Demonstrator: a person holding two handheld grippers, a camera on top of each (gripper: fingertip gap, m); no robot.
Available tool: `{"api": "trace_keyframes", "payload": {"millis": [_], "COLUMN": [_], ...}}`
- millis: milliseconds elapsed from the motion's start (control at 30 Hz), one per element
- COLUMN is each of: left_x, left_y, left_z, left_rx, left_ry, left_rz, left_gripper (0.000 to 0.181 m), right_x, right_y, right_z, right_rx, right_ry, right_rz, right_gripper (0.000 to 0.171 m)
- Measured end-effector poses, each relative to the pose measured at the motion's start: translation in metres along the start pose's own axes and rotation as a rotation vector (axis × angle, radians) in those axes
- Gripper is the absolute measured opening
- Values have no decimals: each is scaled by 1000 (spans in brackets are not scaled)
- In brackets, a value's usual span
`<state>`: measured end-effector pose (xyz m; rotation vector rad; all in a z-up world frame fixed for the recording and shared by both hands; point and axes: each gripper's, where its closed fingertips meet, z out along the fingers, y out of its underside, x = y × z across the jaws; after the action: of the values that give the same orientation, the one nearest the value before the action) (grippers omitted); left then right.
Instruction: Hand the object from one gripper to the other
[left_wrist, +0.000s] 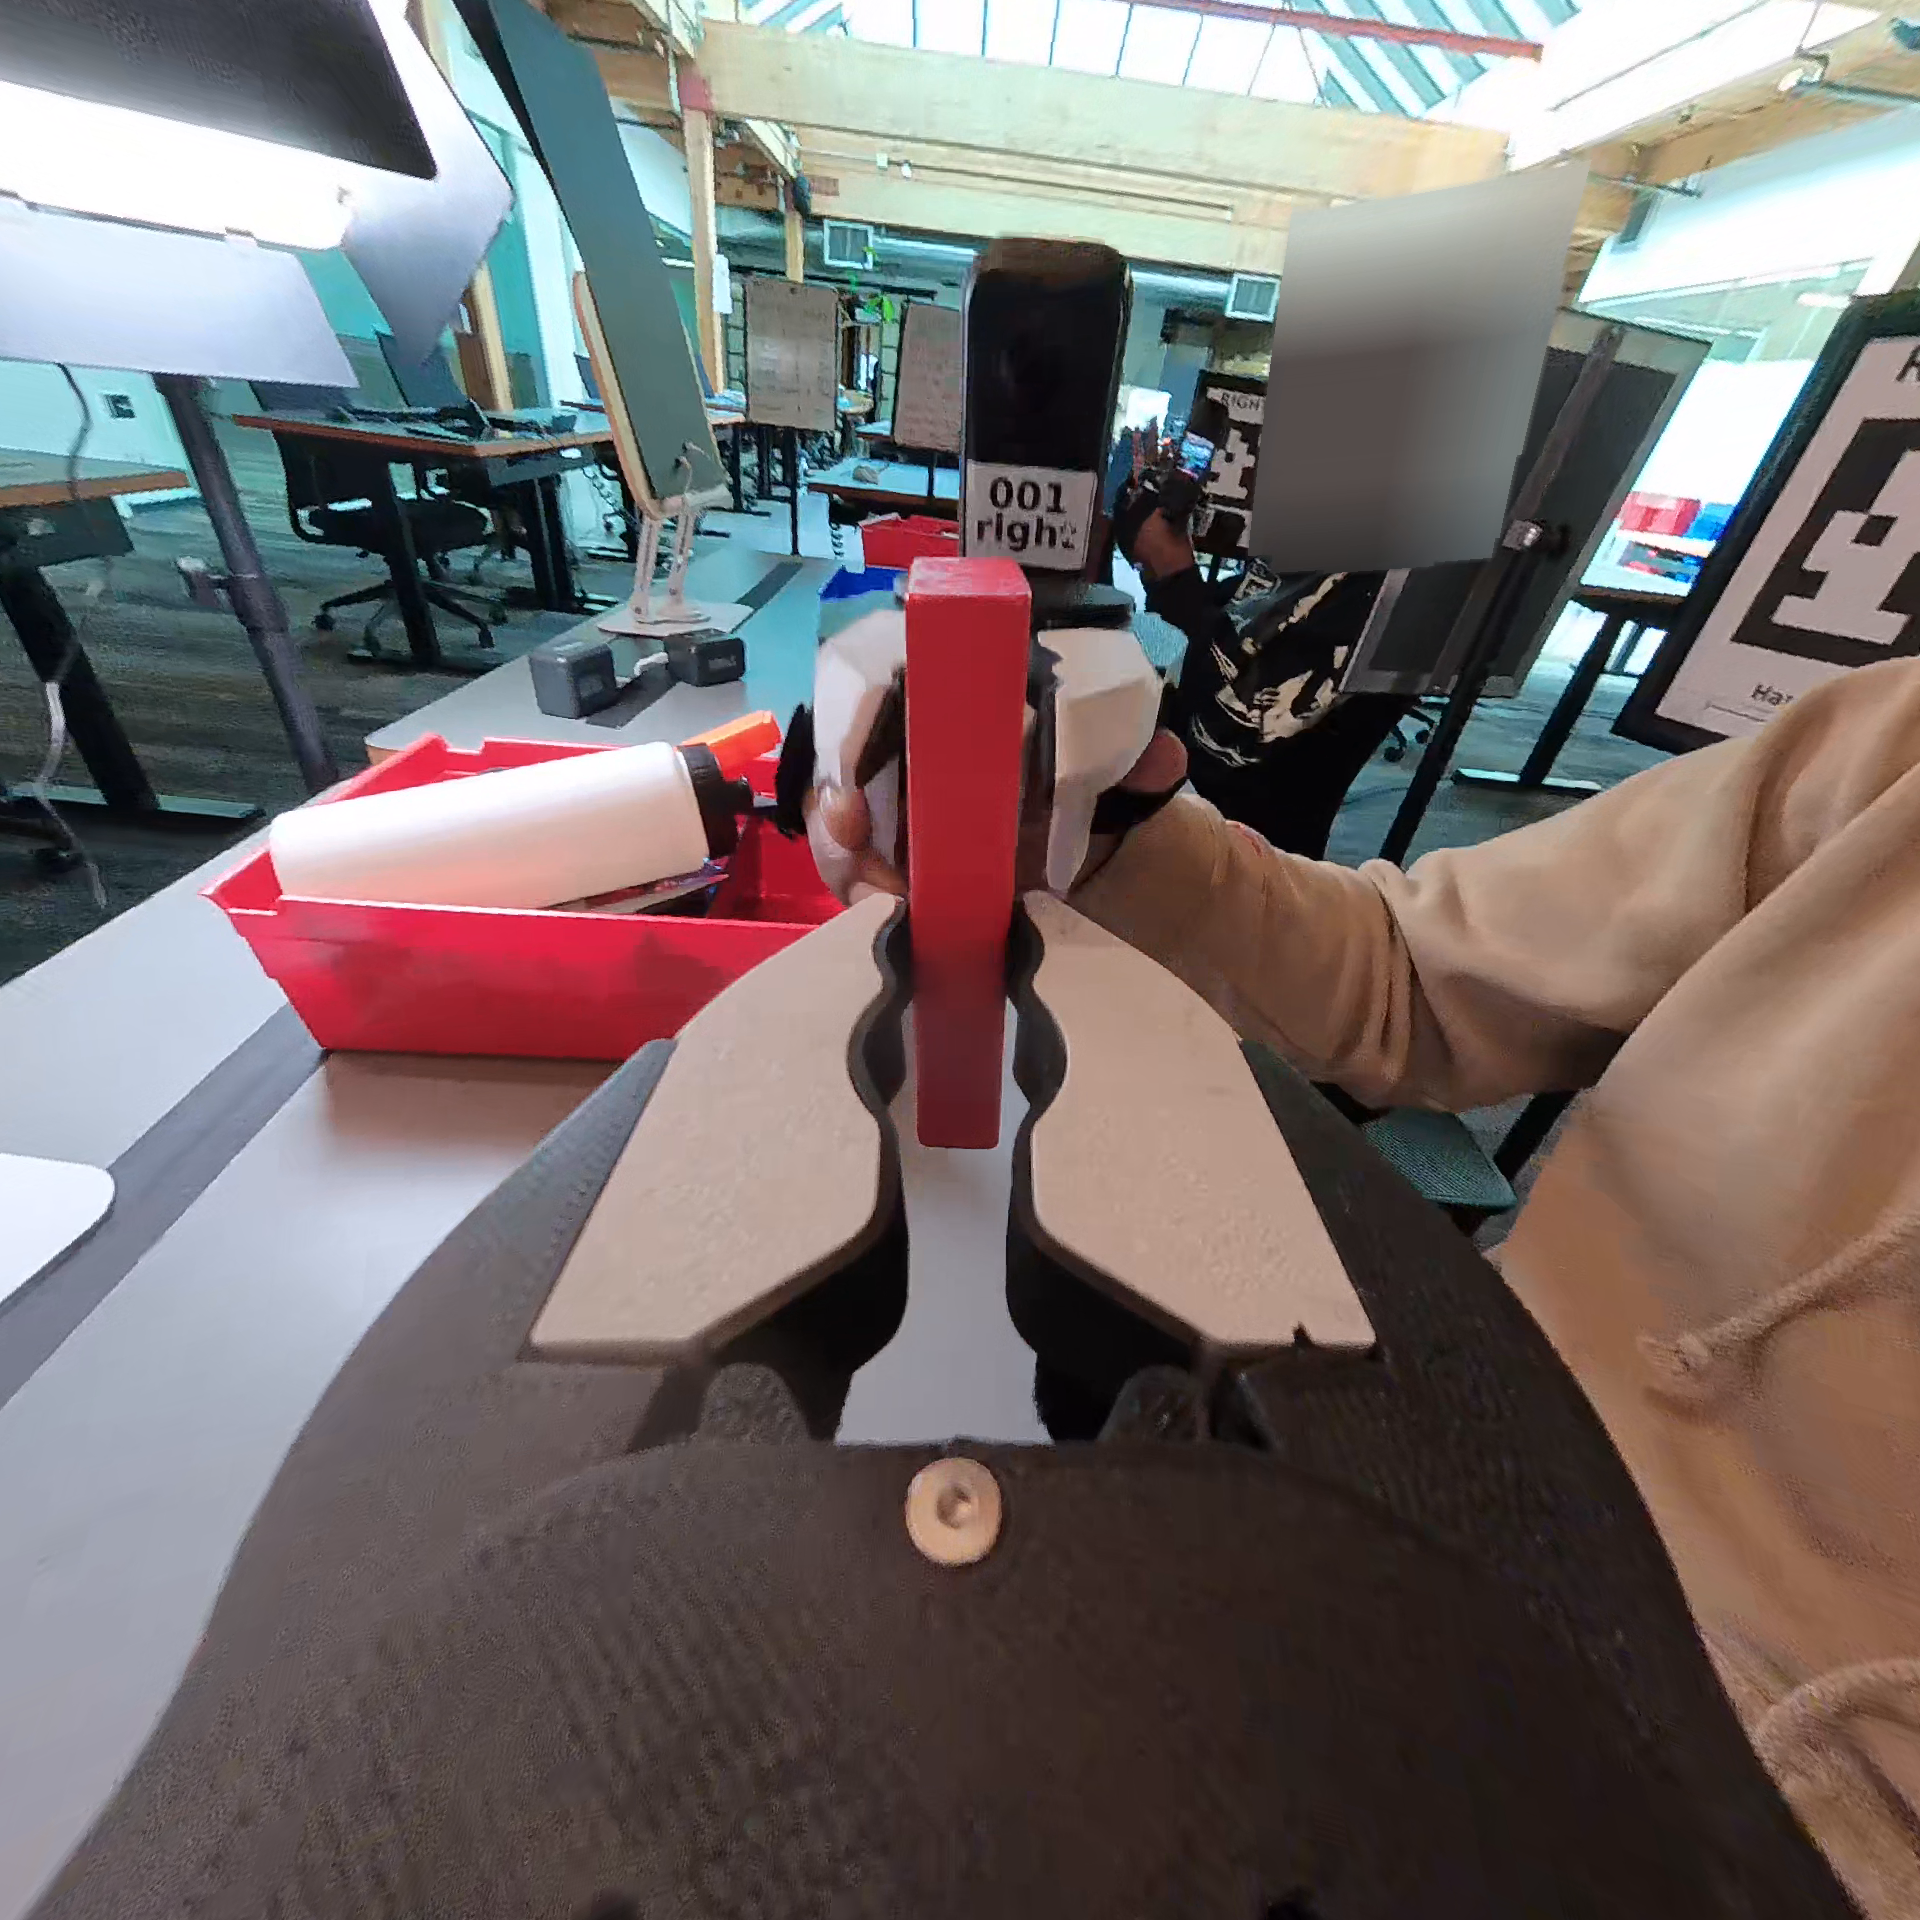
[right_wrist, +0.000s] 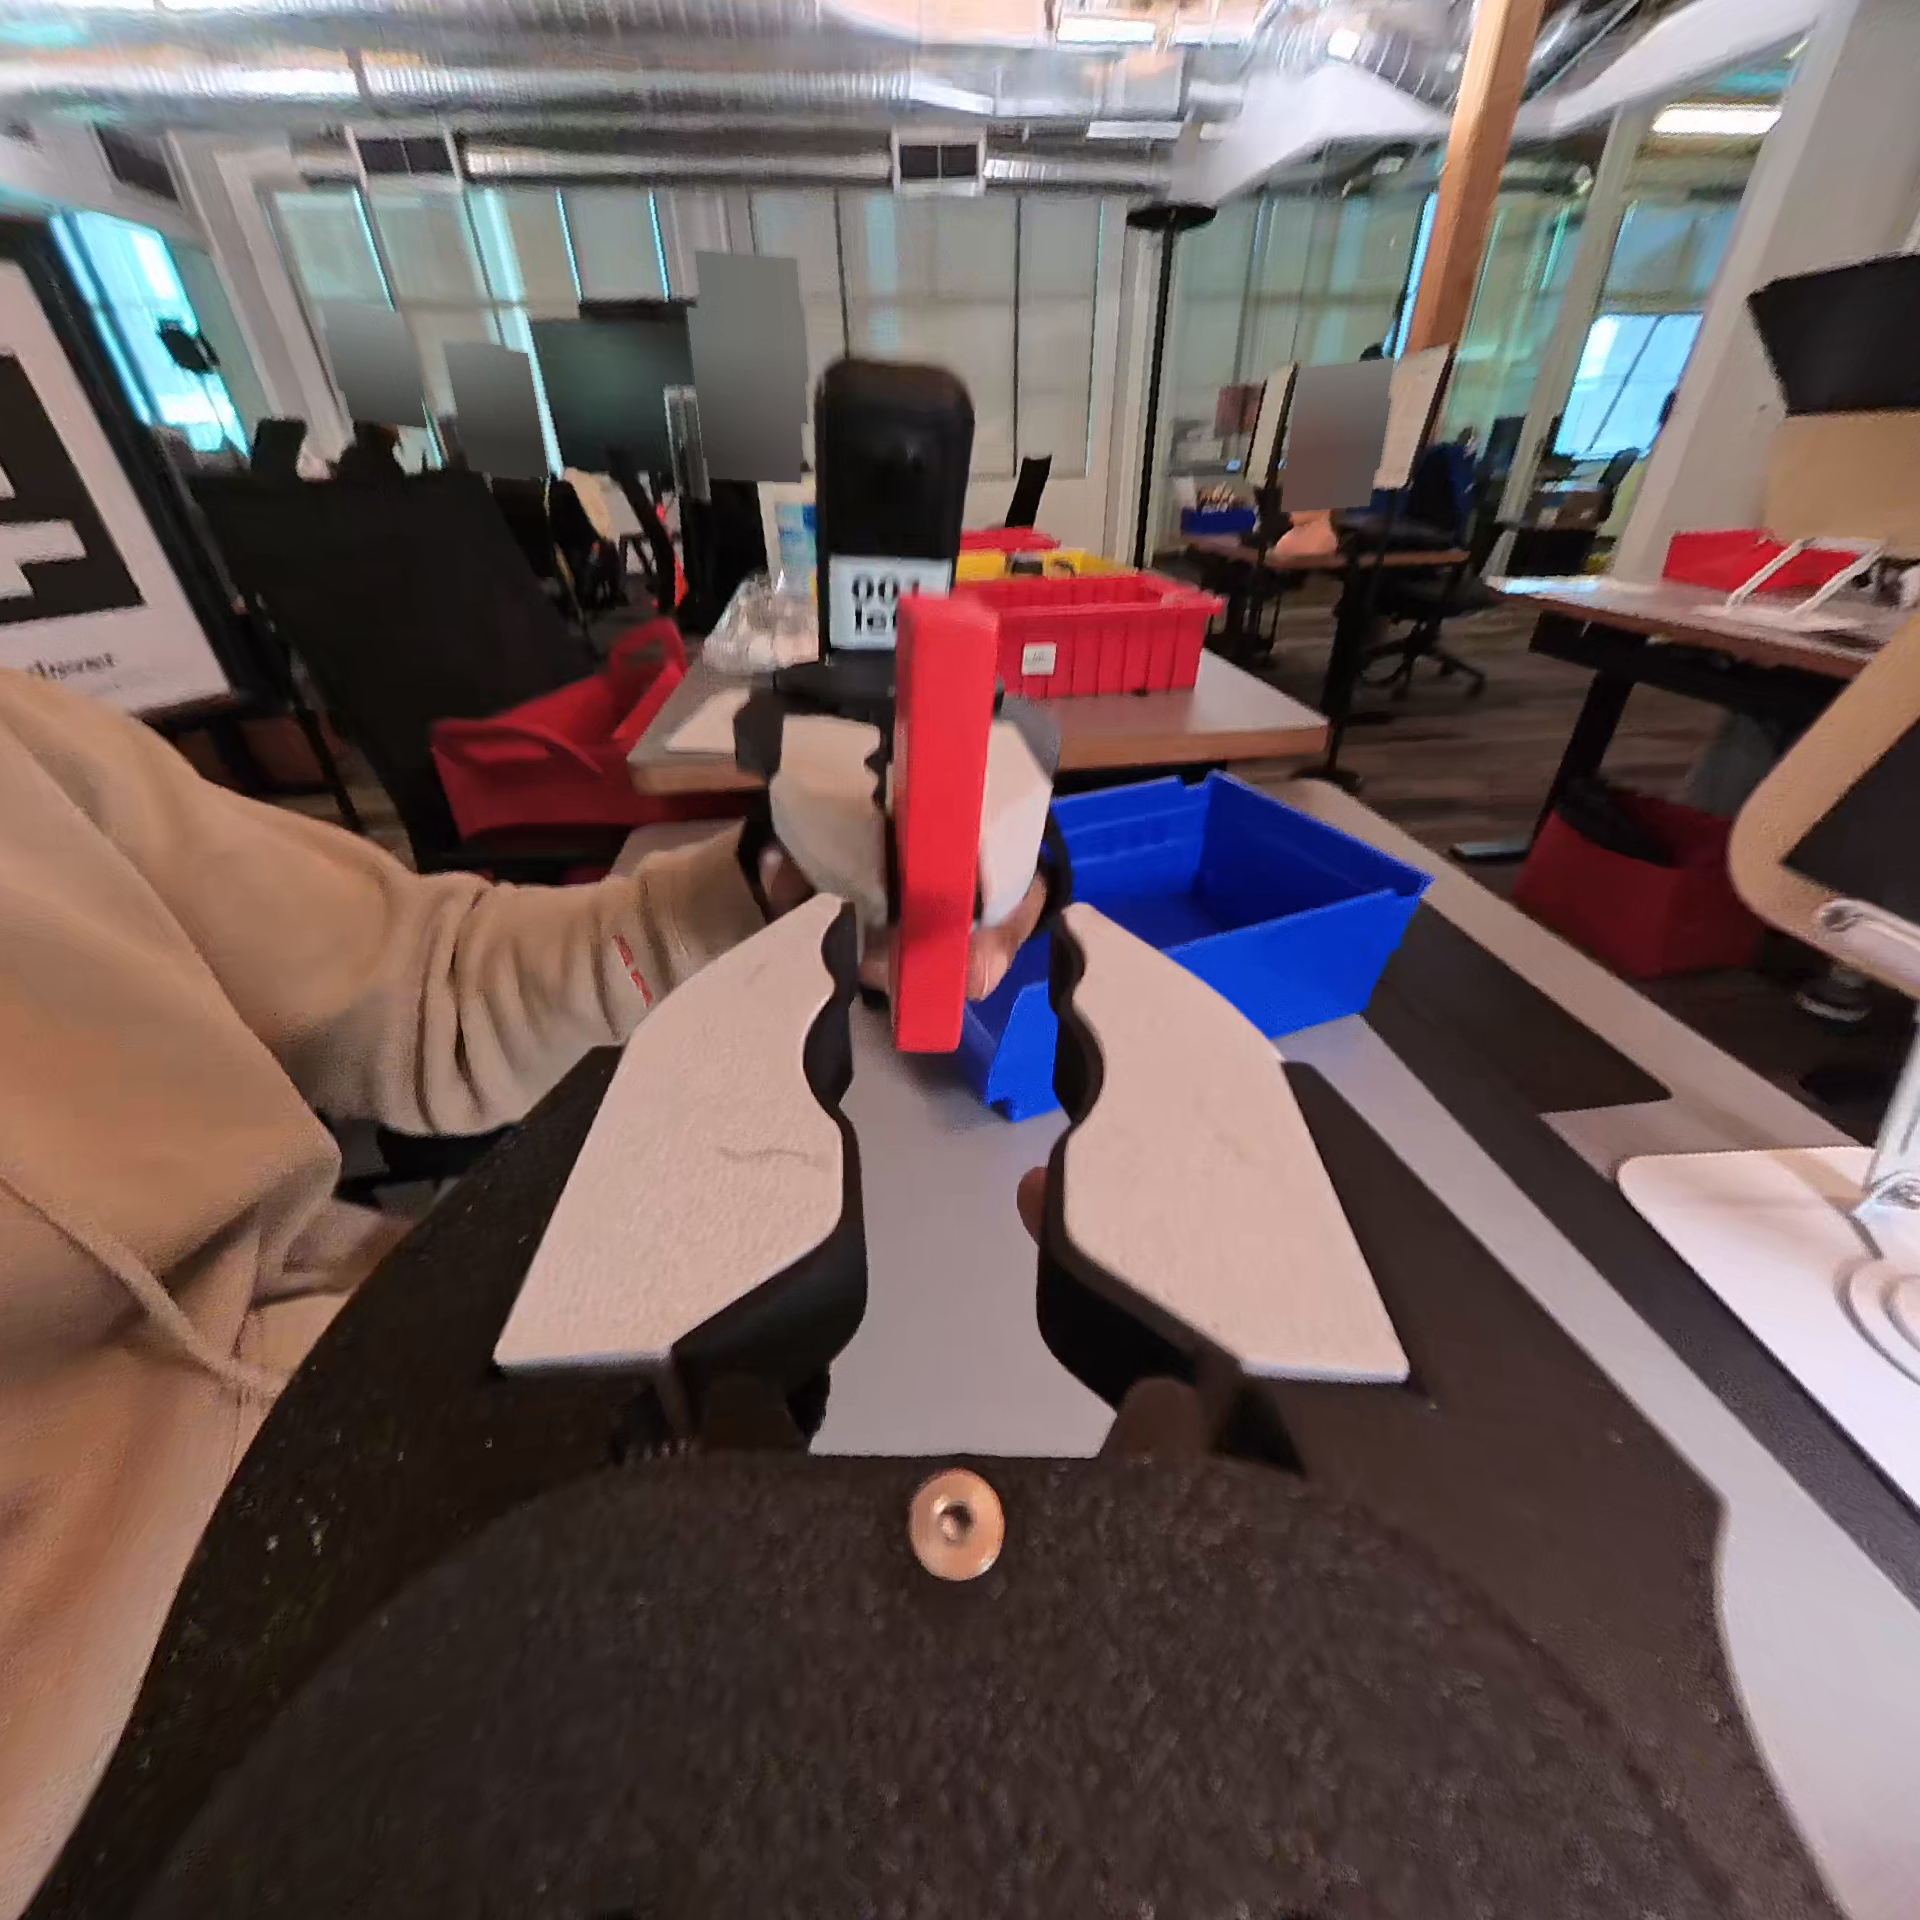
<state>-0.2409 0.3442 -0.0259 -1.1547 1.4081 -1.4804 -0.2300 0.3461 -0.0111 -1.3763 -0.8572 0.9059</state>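
Red block (left_wrist: 958, 831) is upright in mid-air above the surface (right_wrist: 935, 1247), long axis vertical, top end pointing at the ceiling. Left tongs (left_wrist: 958, 914) are clamped on its lower part; right tongs (right_wrist: 951, 925) stand apart, fingers either side of the block, not touching it. Red bin (left_wrist: 499, 956) sits behind on one side, blue bin (right_wrist: 1247, 935) on the other.

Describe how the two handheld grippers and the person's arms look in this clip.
Both the left gripper and the right gripper have a textured black body, a pale round fastener at centre, and light grey jaws with wavy black inner edges. Each carries an upright black camera bearing a white label. The person wears a beige hoodie sleeve with drawstrings and dark fingerless gloves.
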Motion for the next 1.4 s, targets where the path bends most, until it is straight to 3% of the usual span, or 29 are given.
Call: {"api": "trace_keyframes", "payload": {"millis": [100,133,200,267,367,433,467,567,667,800,867,1167,1333,1400], "left_x": [7,9,8,7,8,10,10,4,-2,6,9,10,-8,-17], "left_y": [10,13,11,3,-15,-13,-9,-3,0,12,18,14,17,9], "left_z": [15,18,16,8,-6,-1,3,3,-4,9,15,5,9,2], "left_rx": [-32,-37,-14,24,109,91,70,11,-17,-73,-95,-74,-68,10], "left_ry": [30,39,44,54,63,53,40,-4,-19,19,30,39,-21,-10], "left_rz": [-4,-1,-8,-21,-37,-18,2,24,22,44,57,49,-74,-189], "left_gripper": [17,17,17,30,28,27,17,17,17,17,17,27,17,17], "right_x": [-8,-11,-12,-10,-8,-11,-14,-12,-2,-8,-14,-15,0,14], "right_y": [1,7,7,6,3,11,17,27,19,4,10,5,14,8], "right_z": [8,15,18,14,7,14,20,29,14,9,19,13,20,12], "right_rx": [-3,-18,-7,-13,0,-32,-49,-73,-67,-8,-17,9,-11,39], "right_ry": [-19,-28,-42,-35,-47,-56,-65,-49,-1,-24,-47,-92,-35,39], "right_rz": [-3,-8,17,9,26,13,6,-5,-32,-1,1,56,185,151], "right_gripper": [29,17,16,16,16,16,16,16,33,30,16,16,17,31]}}
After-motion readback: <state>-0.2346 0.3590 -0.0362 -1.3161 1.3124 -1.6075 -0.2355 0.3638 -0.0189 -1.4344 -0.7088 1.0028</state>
